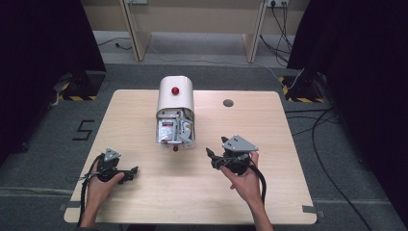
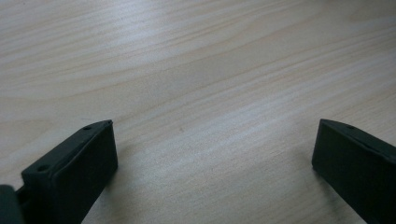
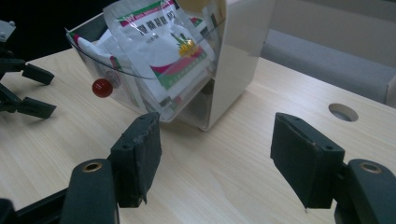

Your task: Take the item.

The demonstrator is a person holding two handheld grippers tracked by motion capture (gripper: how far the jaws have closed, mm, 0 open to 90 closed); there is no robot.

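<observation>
White bin with clear flap tipped open, sachets inside, mid-table; right gripper jaws spread, empty, just short of it; left gripper spread over bare table

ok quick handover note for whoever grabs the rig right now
Left hand-held gripper: open, nothing in it, low over bare table.
Right hand-held gripper: open, nothing in it, facing the white bin mid-table.
The bin's clear front flap with the red knob is tipped open; sachets sit inside.
Done: flap open. Left: probably take out a sachet; none is out yet.
</observation>
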